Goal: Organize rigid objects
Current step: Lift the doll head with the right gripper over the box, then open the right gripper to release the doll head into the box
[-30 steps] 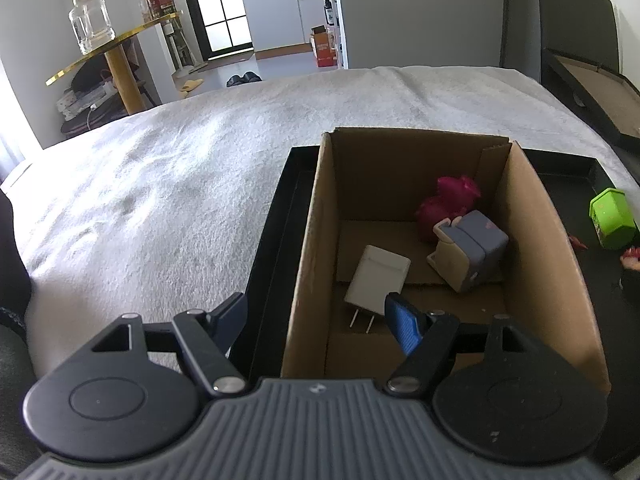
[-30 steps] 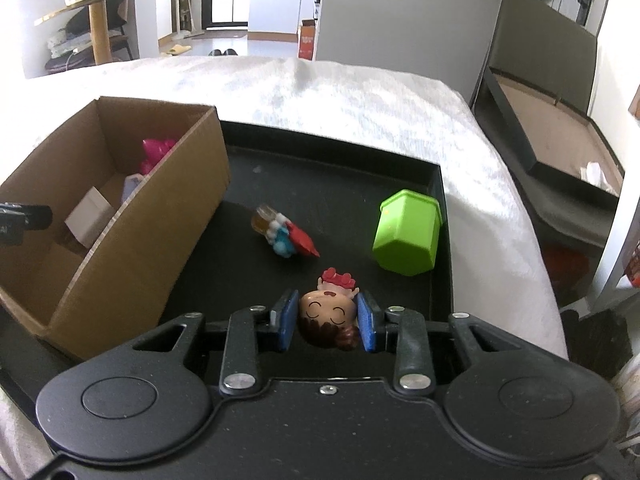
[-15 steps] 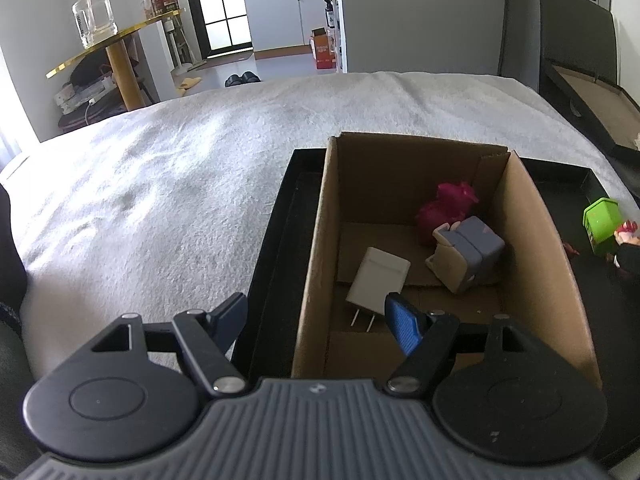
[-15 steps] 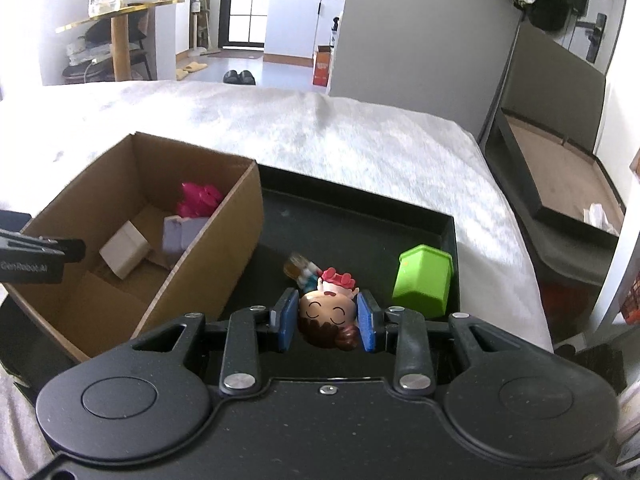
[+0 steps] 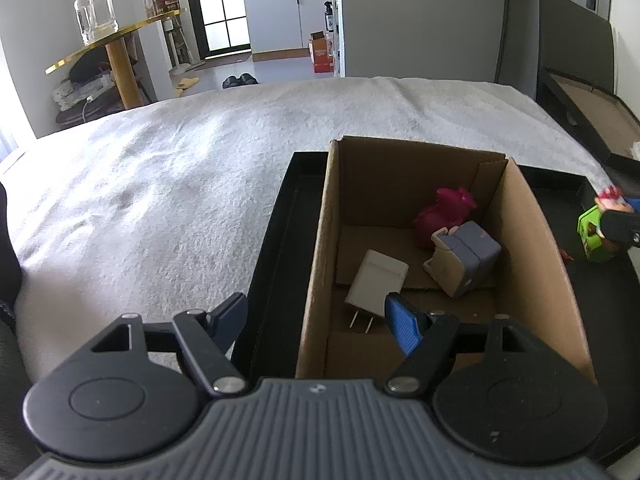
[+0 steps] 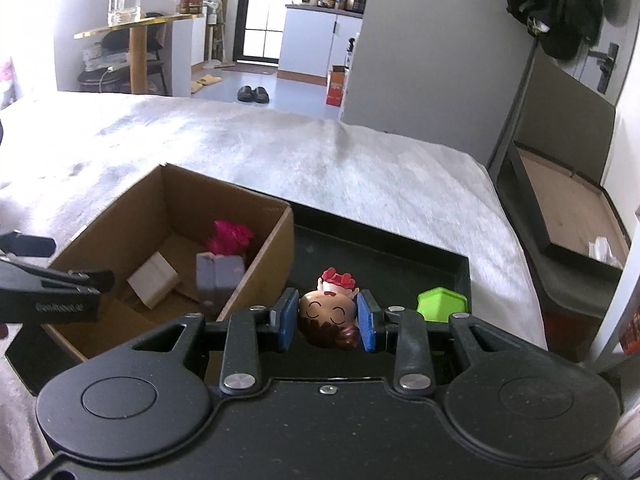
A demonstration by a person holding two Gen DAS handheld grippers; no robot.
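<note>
The cardboard box (image 5: 532, 280) is plain brown corrugated paperboard, matt, with raw creased flaps on its floor. It sits in a black tray (image 6: 400, 248) of smooth, faintly shiny plastic, on a bed cover (image 5: 180, 184) of white, nubbly, towel-like cloth. In the box, at 12 o'clock, a magenta toy (image 5: 444, 216) looks like glossy plastic; the white charger (image 5: 376, 276) is smooth matt plastic with bare metal prongs. The doll head (image 6: 330, 314) between the right gripper's (image 6: 327, 318) ribbed blue pads is shiny moulded plastic. At its 3 o'clock, the green block (image 6: 440, 304) is smooth plastic. Both gripper bodies are matt black plastic with bright metal rivets.
</note>
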